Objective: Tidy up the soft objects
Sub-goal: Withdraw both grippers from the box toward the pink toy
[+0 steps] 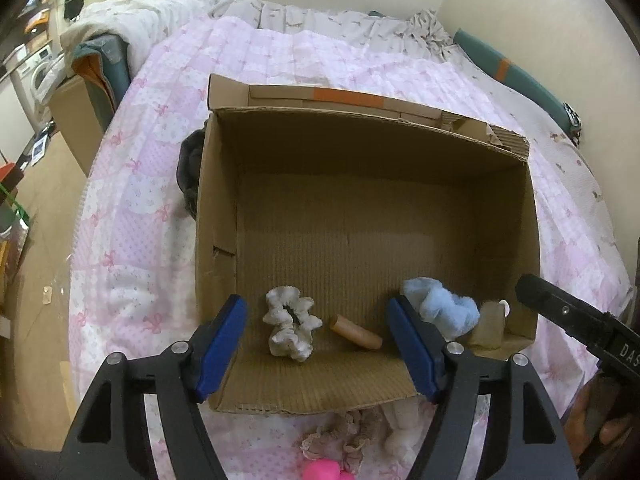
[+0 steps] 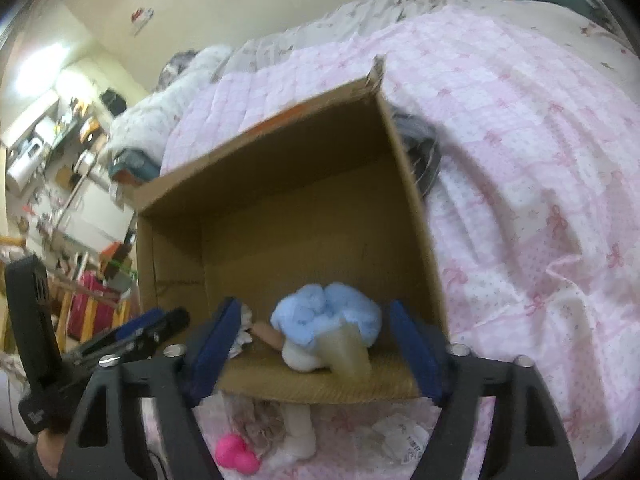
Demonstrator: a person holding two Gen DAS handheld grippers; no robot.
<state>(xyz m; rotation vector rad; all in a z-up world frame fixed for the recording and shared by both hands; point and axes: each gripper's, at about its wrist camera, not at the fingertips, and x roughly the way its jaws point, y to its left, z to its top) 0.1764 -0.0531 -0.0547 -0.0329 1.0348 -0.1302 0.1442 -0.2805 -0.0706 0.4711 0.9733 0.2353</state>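
Our left gripper (image 1: 316, 344) and right gripper (image 2: 316, 344), jaws apart, empty, hover over cardboard box (image 1: 216, 216); inside near wall: white scrunchie (image 1: 290, 328), blue scrunchie (image 1: 444, 308).

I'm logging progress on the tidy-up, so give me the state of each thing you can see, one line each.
Cardboard box: open, upright on the bed.
White scrunchie: inside the box, lying loose.
Tan cylinder: inside the box, on its side.
Blue fluffy scrunchie: inside the box, near corner.
Pink toy: outside the box, on the quilt.
Left claw: open, empty.
Right claw: open, empty.
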